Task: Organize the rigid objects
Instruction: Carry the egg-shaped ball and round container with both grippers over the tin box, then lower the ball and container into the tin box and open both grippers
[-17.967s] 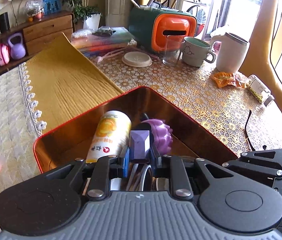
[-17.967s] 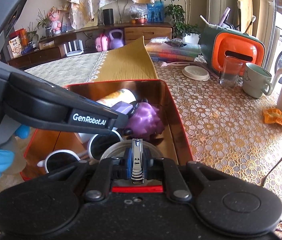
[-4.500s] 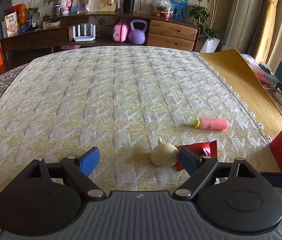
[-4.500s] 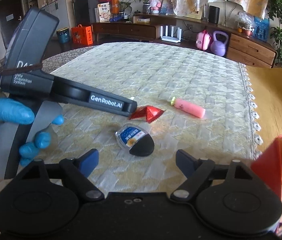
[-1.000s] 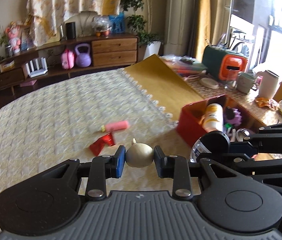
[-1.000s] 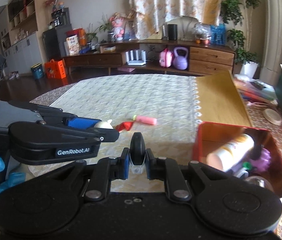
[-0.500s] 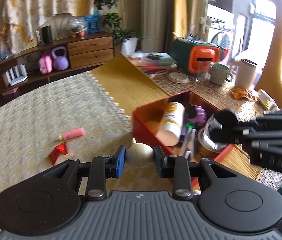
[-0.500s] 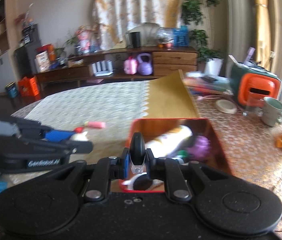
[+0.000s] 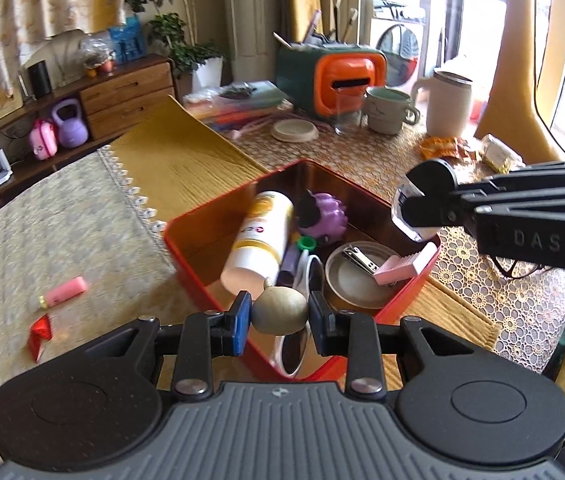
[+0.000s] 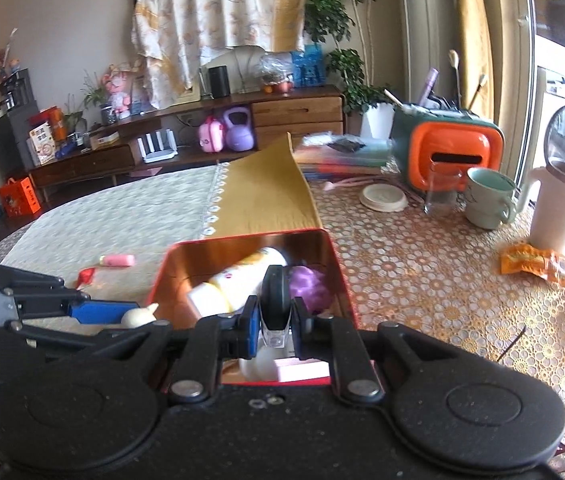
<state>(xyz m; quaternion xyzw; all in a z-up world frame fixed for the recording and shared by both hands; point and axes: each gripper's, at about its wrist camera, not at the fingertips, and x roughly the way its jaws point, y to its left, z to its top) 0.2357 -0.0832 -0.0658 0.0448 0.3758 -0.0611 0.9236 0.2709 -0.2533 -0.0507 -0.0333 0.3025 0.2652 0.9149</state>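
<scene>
- Nearest in the left wrist view, the left gripper pinches a beige, onion-shaped rigid piece with a small stem between its blue-padded fingers, held over the near corner of the red metal tin.
- In the right wrist view, the right gripper has its fingers pressed onto a small clear-bodied container with a black cap, held edge-on above the tin's near end.
- Below both, the tin already holds a white-and-yellow bottle, a purple spiky toy, a round tin lid with nail clippers and a pink comb-like piece.
- The step in hand looks like carrying both pieces to the tin; next, each gripper should lower over a free spot and let go.
- Farther off on the cream quilted counter cover, a pink tube and a red foil wrapper lie outside the tin.
</scene>
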